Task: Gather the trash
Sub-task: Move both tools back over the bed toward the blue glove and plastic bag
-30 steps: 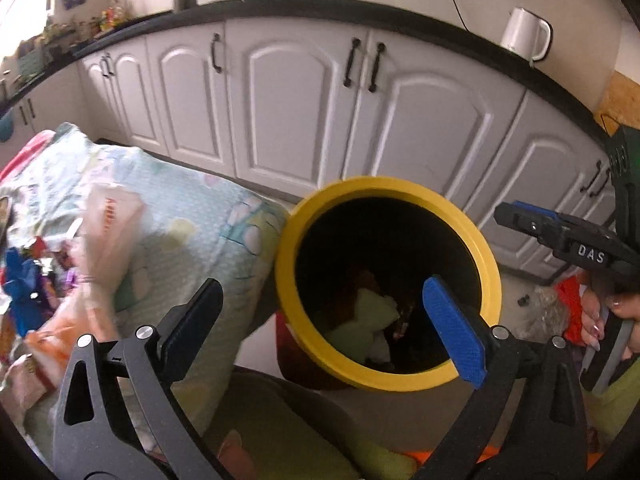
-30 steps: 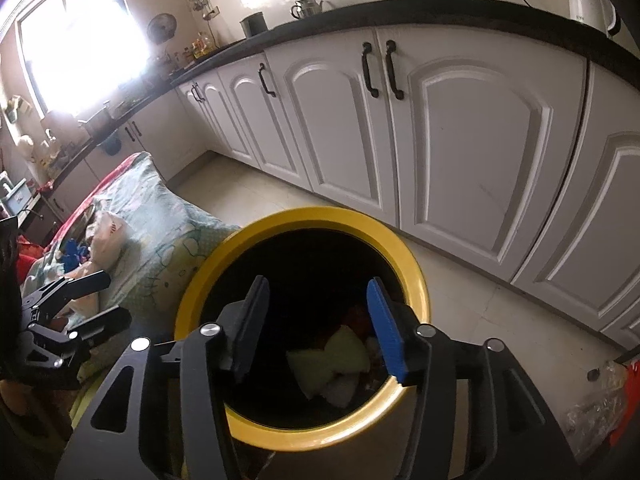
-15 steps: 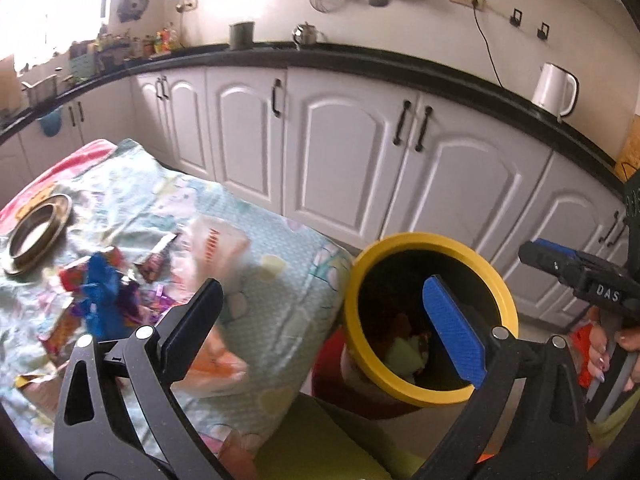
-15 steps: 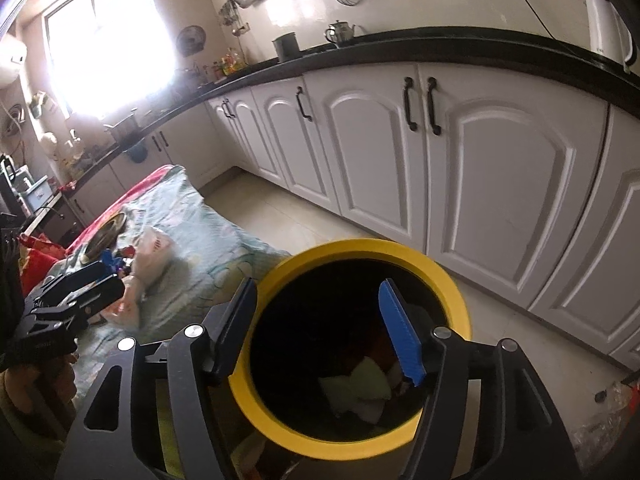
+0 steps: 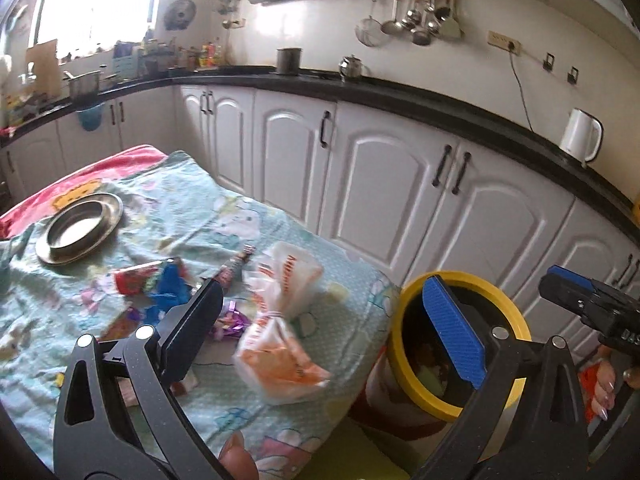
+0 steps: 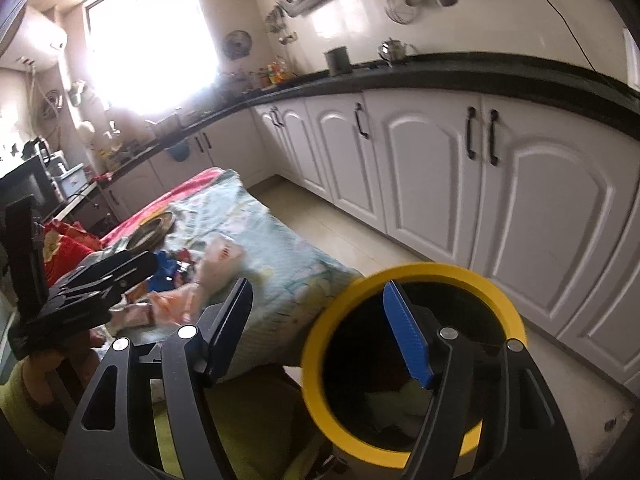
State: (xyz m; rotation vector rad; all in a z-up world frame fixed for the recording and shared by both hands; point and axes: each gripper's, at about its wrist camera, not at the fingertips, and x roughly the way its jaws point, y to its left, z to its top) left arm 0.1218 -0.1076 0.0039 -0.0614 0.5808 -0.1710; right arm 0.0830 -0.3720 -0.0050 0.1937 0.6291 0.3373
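Observation:
My left gripper (image 5: 320, 320) is open and empty, held above the table's near edge. Under and past it lie a tied white-and-orange plastic bag (image 5: 284, 320) and several colourful wrappers (image 5: 160, 284) on the light-blue cloth. The yellow-rimmed bin (image 5: 516, 360) stands on the floor at the table's right end, with crumpled trash inside. My right gripper (image 6: 316, 320) hovers between table corner and bin (image 6: 440, 270); its jaws are opening with nothing between them. In the right wrist view the left gripper (image 6: 136, 268) shows at the left, near the bag (image 6: 216, 260).
A steel plate (image 5: 80, 228) sits on the cloth (image 5: 208, 216) at the far left. White cabinets (image 5: 400, 200) under a black counter run behind table and bin, with a white kettle (image 5: 580, 140) on top. Tiled floor (image 6: 340, 232) lies between table and cabinets.
Both cameras have risen and swung left from looking into the bin toward the table, so the trash pile now shows. The right gripper's jaws have spread wider.

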